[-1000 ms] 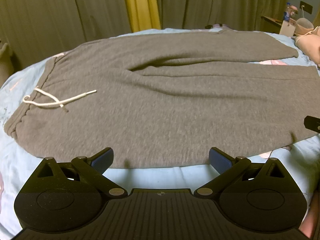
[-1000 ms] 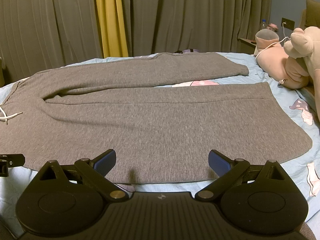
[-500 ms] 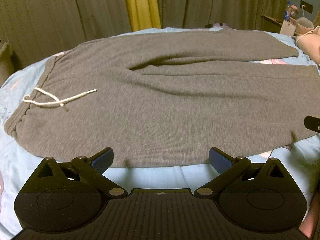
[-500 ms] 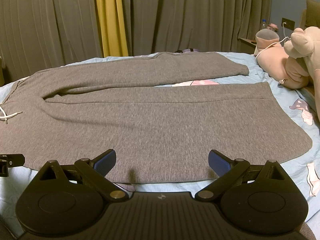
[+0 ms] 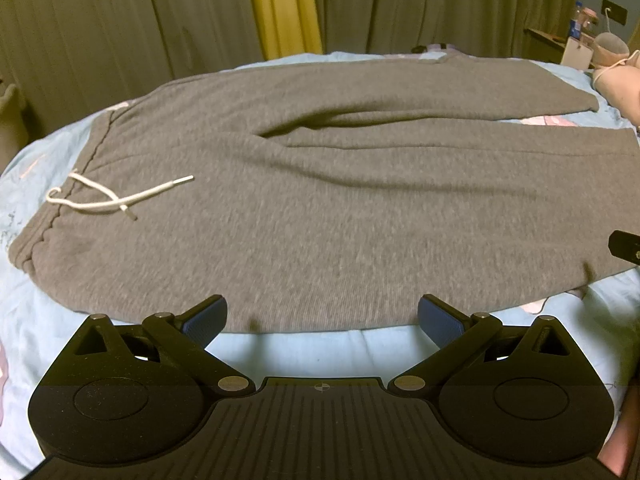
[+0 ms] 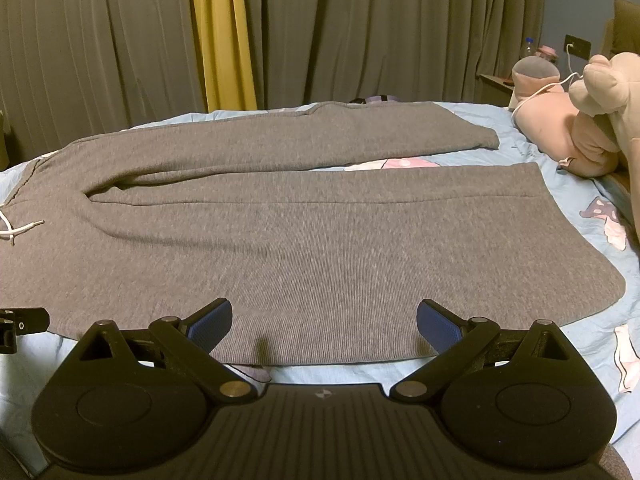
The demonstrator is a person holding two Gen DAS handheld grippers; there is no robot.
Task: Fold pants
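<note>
Left wrist view: left gripper (image 5: 322, 320) held low and level just above the bed (image 5: 312, 350), at the near edge of the pants (image 5: 340, 216). Jaws wide open, nothing between them. Pants are grey knit, spread flat across the bed, waistband at left with a white drawstring (image 5: 116, 200).

Right wrist view: right gripper (image 6: 324, 322) same pose over the near leg's edge, jaws spread wide, empty. Legs (image 6: 320, 240) lie side by side, ends at right. Soft pink plush toy (image 6: 580, 132) beyond them.
</note>
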